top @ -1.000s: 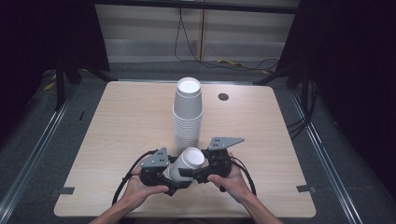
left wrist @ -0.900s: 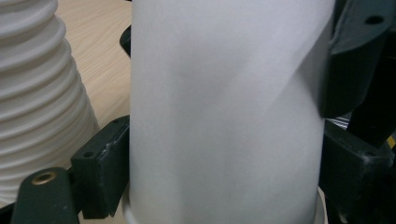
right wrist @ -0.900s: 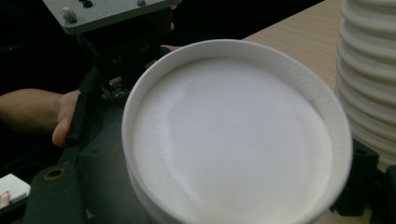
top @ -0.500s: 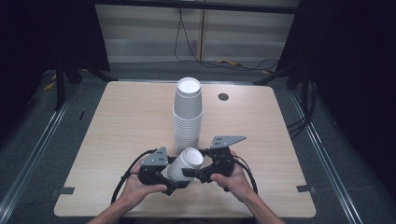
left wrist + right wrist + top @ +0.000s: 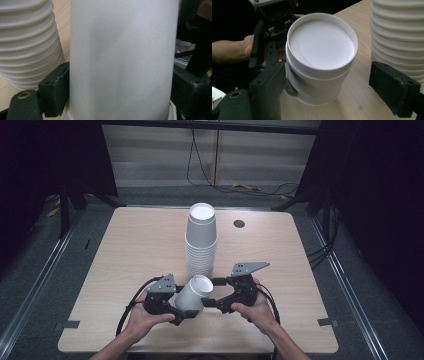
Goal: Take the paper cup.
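Your left claw point(image 5: 187, 307) clamps a tilted white cup point(image 5: 192, 293) just in front of the cup stack point(image 5: 201, 242); your right claw point(image 5: 216, 292) gapes wide beside its base end.

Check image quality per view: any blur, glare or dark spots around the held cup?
High view: even light on the table, surroundings nearly black, held cup sharp. Left gripper view: cup wall so close it is soft and featureless, with a grey shadow band; stack of cups sharper. Right gripper view: cup base bright but not blown out, background dark.
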Tool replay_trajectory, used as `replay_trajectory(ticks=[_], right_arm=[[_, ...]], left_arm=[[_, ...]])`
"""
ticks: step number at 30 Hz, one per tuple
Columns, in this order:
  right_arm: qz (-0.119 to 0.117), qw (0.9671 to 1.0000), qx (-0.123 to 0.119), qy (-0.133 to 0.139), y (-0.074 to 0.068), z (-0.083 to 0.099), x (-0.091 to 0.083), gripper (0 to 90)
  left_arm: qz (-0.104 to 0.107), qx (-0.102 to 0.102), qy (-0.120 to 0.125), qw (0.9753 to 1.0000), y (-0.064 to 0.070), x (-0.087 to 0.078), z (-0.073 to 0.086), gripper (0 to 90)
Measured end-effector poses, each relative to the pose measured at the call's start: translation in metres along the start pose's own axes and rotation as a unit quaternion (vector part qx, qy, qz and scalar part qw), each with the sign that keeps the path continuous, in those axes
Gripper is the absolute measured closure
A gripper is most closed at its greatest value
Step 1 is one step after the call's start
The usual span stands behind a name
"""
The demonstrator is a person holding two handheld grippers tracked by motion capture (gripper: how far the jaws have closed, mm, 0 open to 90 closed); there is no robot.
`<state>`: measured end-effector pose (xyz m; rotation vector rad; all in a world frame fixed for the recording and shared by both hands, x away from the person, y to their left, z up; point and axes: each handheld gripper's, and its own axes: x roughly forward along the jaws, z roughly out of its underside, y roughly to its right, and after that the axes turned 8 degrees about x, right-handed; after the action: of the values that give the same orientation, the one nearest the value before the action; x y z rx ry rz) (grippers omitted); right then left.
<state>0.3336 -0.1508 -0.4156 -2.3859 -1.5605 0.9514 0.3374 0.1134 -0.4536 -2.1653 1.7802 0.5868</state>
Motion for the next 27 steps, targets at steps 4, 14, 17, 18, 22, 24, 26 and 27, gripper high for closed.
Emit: replay_trajectory(ticks=[4, 14, 17, 18, 22, 24, 26, 27], right_arm=[[-0.001, 0.9999, -0.011, -0.012, 0.0002, -0.0001, -0.0031, 14.3], [0.022, 0.9987, -0.026, -0.038, 0.0018, -0.0015, -0.0099, 14.2], [0.028, 0.9979, -0.030, -0.051, 0.0029, -0.0008, -0.0093, 14.4], [0.030, 0.9976, -0.031, -0.055, 0.0031, -0.0004, -0.0091, 14.4], [0.032, 0.9964, -0.037, -0.070, 0.0043, 0.0016, -0.0066, 16.6], [0.036, 0.9954, -0.041, -0.079, 0.0046, 0.0027, -0.0056, 16.8], [0.036, 0.9949, -0.041, -0.085, 0.0047, 0.0033, -0.0054, 16.8], [0.039, 0.9944, -0.043, -0.089, 0.0049, 0.0034, -0.0054, 16.7]], left_arm=[[0.010, 0.002, -0.011, 0.9999, 0.0009, -0.0003, -0.0026, 15.0], [0.008, -0.005, -0.039, 0.9992, -0.0021, -0.0025, -0.0013, 15.1], [0.012, -0.007, -0.046, 0.9989, -0.0019, -0.0017, -0.0016, 15.2], [0.013, -0.007, -0.049, 0.9987, -0.0020, -0.0019, -0.0020, 15.2], [0.013, -0.005, -0.056, 0.9983, -0.0034, -0.0030, -0.0031, 15.2], [0.010, -0.004, -0.062, 0.9980, -0.0046, -0.0029, -0.0031, 15.2], [0.007, 0.004, -0.074, 0.9972, -0.0058, -0.0037, -0.0041, 15.3], [0.007, 0.004, -0.074, 0.9972, -0.0058, -0.0037, -0.0041, 15.3]])
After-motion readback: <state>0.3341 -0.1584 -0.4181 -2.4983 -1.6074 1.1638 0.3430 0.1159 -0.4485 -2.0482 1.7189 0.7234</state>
